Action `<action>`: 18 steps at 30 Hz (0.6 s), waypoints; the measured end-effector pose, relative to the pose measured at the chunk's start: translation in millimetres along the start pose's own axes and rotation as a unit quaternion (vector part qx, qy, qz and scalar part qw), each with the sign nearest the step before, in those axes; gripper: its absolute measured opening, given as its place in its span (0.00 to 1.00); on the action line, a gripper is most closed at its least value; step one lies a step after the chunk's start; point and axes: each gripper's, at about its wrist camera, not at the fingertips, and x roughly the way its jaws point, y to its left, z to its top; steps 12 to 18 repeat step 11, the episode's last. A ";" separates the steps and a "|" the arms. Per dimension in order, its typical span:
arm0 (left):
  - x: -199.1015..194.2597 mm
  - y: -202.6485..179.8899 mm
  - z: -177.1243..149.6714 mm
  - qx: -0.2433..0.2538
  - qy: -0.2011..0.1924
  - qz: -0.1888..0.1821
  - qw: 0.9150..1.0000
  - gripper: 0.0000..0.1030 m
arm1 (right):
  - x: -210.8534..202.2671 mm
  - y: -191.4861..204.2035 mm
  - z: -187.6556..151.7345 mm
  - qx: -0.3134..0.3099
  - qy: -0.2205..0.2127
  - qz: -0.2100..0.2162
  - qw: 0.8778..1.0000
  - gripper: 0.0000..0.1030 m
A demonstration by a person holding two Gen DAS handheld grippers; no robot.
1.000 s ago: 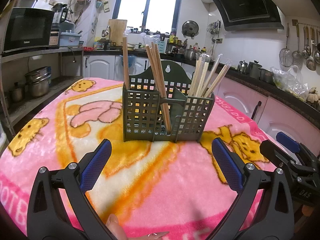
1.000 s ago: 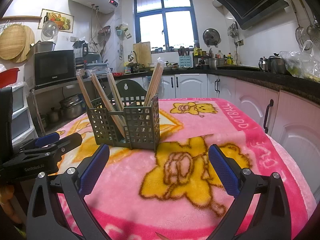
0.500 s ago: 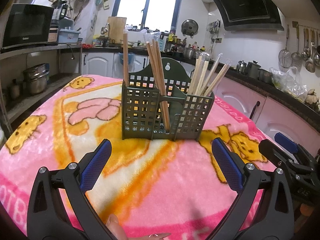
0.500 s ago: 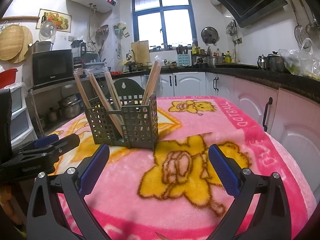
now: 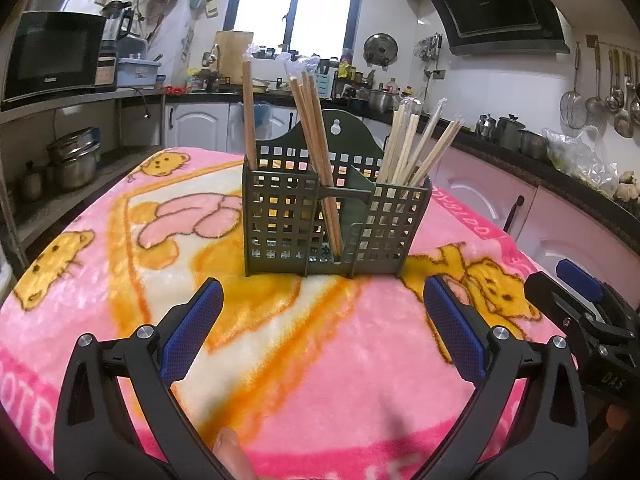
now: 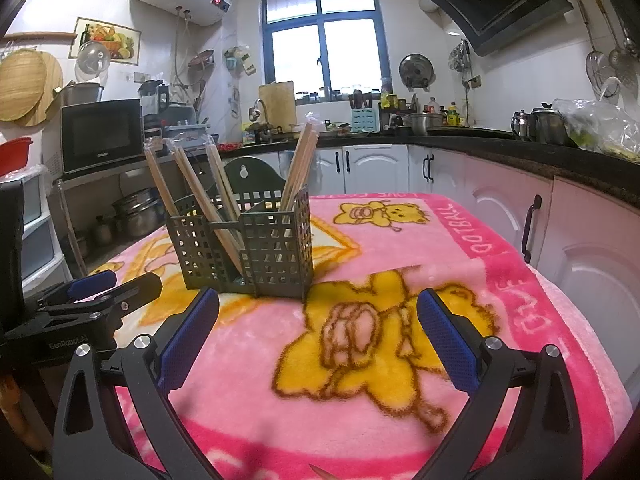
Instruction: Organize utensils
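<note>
A dark green slotted utensil holder (image 5: 332, 224) (image 6: 244, 248) stands upright on the pink cartoon blanket (image 5: 280, 360) (image 6: 360, 360). Wooden chopsticks (image 5: 316, 152) (image 6: 296, 164) lean in its compartments: one stick at the left, a bundle in the middle, paler wrapped ones (image 5: 412, 140) at the right. My left gripper (image 5: 322, 332) hangs open, short of the holder, with nothing between its blue pads. My right gripper (image 6: 318, 336) is open and empty too, off the holder's right corner. Each gripper shows at the edge of the other's view.
The blanket covers a round table whose edge drops off near both grippers. Cabinets and a dark counter (image 6: 520, 160) run behind and to the right. A shelf with a microwave (image 5: 52, 56) and pots (image 5: 72, 160) stands at the left. Ladles (image 5: 616, 92) hang on the wall.
Both grippers have drifted slightly, so the holder sits a little differently in each view. Nothing was taken or let go; the holder and chopsticks stay put.
</note>
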 end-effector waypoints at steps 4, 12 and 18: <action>-0.9 5.3 0.7 -0.014 -0.002 0.005 1.000 0.90 | -1.9 -2.3 -1.1 0.006 0.002 -0.004 1.000 0.94; 8.0 56.2 21.5 -0.033 0.043 0.065 0.996 0.90 | 33.6 -47.6 15.7 -0.007 0.106 -0.095 0.990 0.94; 8.0 56.2 21.5 -0.033 0.043 0.065 0.996 0.90 | 33.6 -47.6 15.7 -0.007 0.106 -0.095 0.990 0.94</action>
